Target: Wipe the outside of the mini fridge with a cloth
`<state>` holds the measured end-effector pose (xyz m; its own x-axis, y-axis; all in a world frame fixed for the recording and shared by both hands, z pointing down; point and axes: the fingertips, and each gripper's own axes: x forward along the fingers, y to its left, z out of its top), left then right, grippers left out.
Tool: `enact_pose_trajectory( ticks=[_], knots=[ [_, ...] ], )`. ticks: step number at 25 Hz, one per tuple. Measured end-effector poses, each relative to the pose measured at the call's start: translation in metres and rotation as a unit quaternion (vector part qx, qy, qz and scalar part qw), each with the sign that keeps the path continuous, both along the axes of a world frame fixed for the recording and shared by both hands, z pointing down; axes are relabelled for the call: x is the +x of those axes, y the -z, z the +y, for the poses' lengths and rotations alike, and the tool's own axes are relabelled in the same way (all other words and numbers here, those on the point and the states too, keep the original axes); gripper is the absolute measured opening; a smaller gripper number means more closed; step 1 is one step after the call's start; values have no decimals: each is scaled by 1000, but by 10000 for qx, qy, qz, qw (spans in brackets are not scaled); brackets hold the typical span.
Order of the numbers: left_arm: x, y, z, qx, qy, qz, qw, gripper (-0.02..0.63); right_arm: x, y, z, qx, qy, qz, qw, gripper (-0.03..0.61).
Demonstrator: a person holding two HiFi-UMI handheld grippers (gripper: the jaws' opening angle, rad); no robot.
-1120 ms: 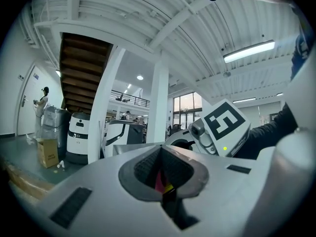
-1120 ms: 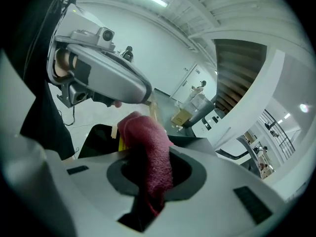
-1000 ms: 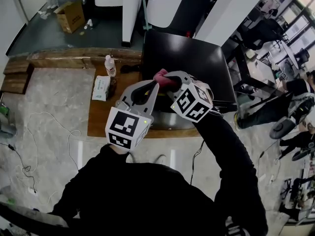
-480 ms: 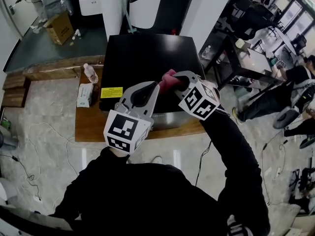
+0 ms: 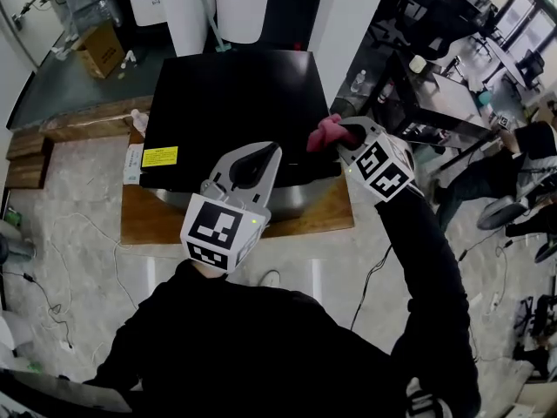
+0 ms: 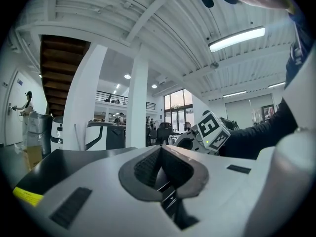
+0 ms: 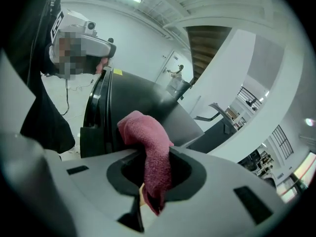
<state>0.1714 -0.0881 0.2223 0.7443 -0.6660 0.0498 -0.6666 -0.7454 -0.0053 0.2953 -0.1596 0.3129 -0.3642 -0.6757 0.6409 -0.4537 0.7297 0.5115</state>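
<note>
since half a second earlier, the right tongs had swung from above the front middle of the mini fridge out to its right edge, near the front right corner, carrying the red cloth along. the left tongs stayed over the fridge's front edge, clenched on nothing, as the left gripper view showed. the right tongs were clamped on the cloth. its long axis ran along the tongs, out past their tips, and its folded free end bent over and pointed at the fridge's black side. seen from the head, the bunched end pointed left, touching or just beside the fridge's right edge; which could not be told. the fridge stood on a low wooden surface, a yellow label at the front left corner of its top.
</note>
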Motion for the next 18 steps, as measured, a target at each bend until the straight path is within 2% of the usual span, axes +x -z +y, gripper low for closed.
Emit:
enact_pose_trajectory(
  ticks=[2,4,5,7,9,13,14,15,16,18],
  knots=[
    [1,1,6,41,59,-7,10000,6,14,5,4,37,-86,-226,9997,72],
    [-1,2,15,118,111,13,9999,6,14,26,18,156,-68,-1019,9946,72],
    [-3,3,19,160,129,40,9998,6,10,41,29,203,-8,-1592,9870,72],
    [-8,2,27,247,172,74,9995,6,-4,71,54,233,170,-2758,9608,72],
    [-16,-3,33,346,197,56,9992,6,-20,93,79,249,336,-3703,9280,74],
    [-46,-9,48,333,74,253,9991,6,-59,106,114,156,373,-5197,8534,71],
    [-52,-10,52,309,70,282,9991,6,-67,104,119,98,373,-5426,8391,71],
    [-55,-12,55,287,86,289,9991,6,-73,100,123,58,387,-5556,8305,72],
    [-57,-14,57,266,109,298,9991,6,-79,97,125,40,413,-5605,8271,72],
    [-56,-16,61,225,147,331,9991,6,-86,92,129,27,511,-5575,8286,72]
  ],
)
